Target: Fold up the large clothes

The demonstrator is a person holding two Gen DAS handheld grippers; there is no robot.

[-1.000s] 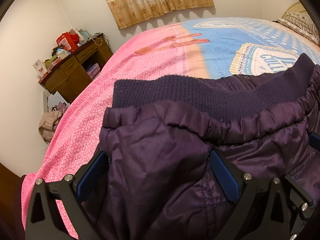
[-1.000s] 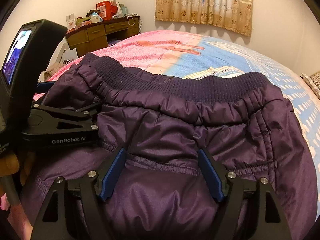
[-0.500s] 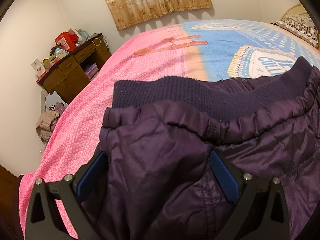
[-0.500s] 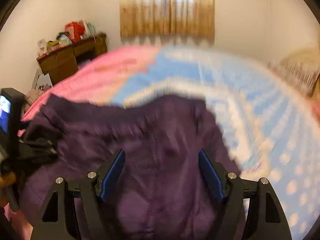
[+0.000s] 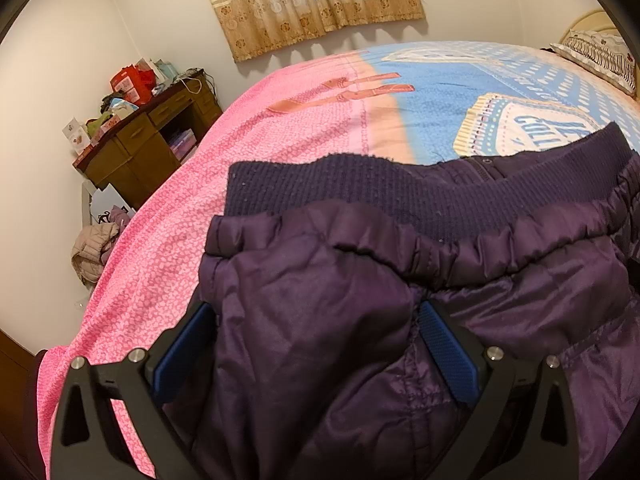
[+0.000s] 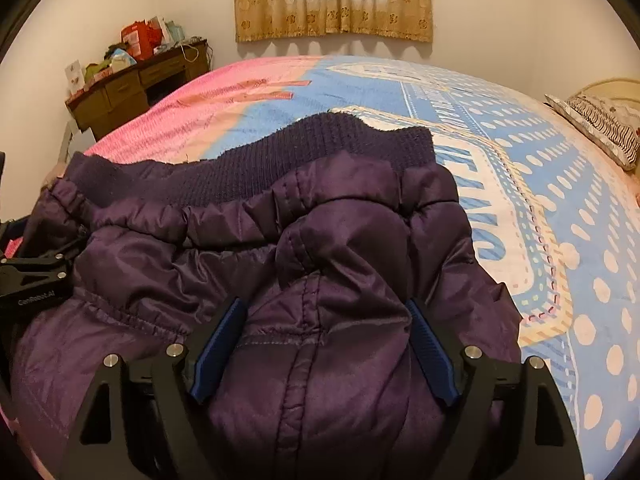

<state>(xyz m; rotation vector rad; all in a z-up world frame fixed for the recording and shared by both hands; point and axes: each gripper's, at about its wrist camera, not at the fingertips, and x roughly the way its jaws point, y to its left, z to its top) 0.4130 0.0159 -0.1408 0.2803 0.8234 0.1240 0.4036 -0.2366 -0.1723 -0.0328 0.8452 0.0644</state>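
A dark purple padded jacket (image 5: 360, 288) with a ribbed knit hem (image 5: 360, 196) lies on the bed (image 5: 280, 128). It also shows in the right wrist view (image 6: 320, 248), with its hem (image 6: 320, 160) toward the window. My left gripper (image 5: 316, 344) is open, its blue pads either side of a bulge at the jacket's left end. My right gripper (image 6: 320, 340) is open, its pads astride a bulge at the jacket's right end. The left gripper's body (image 6: 32, 280) shows at the left edge of the right wrist view.
The bed cover is pink at the left and blue with white dots (image 6: 560, 200) at the right. A cluttered wooden desk (image 5: 152, 136) stands against the left wall. A pillow (image 6: 600, 124) lies far right. Curtains (image 6: 332, 0) hang behind. Clothes (image 5: 96, 248) lie on the floor.
My right gripper has swung to the right, from the jacket's middle to its right end. My left gripper has stayed put with the jacket between its pads.
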